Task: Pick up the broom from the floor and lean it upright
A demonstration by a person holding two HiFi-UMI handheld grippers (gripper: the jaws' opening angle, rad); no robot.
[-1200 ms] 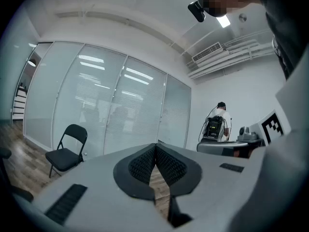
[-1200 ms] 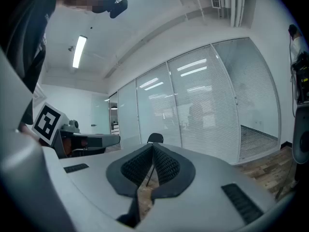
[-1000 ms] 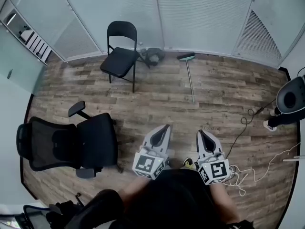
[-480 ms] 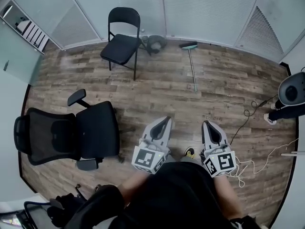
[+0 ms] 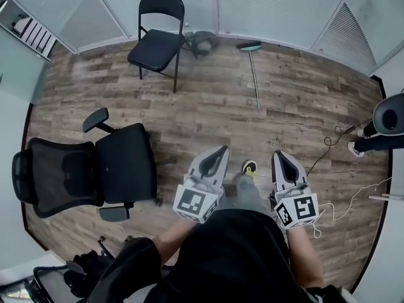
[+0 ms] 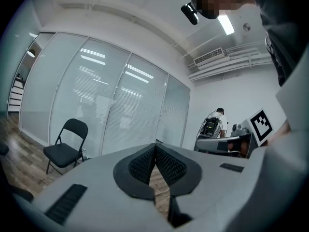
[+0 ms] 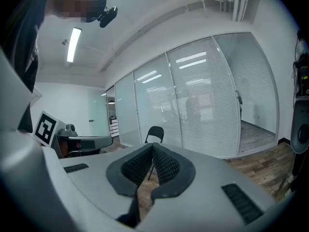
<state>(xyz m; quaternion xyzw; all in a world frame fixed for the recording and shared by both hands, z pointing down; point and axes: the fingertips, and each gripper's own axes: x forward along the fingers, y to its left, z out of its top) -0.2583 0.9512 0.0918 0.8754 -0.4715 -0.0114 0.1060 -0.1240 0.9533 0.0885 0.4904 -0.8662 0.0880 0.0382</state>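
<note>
The broom [image 5: 254, 74] lies flat on the wood floor near the far glass wall, its teal head [image 5: 249, 45] toward the wall and its thin handle running back toward me. Both grippers are held close in front of my body, far short of it. My left gripper [image 5: 218, 154] is shut and empty, and in the left gripper view [image 6: 155, 149] its pads meet at the tips. My right gripper [image 5: 279, 157] is shut too, with nothing between its pads in the right gripper view [image 7: 151, 148]. Neither gripper view shows the broom.
A black folding chair [image 5: 158, 40] stands at the back left, a dark bag [image 5: 201, 41] beside it by the wall. A black office chair [image 5: 88, 172] sits at my left. Cables [image 5: 328, 145] trail over the floor at right, near a round black device [image 5: 389, 113].
I have walked forward: chair, broom and far wall have slid toward the top of the head view. Both grippers stay shut and empty in front of me.
</note>
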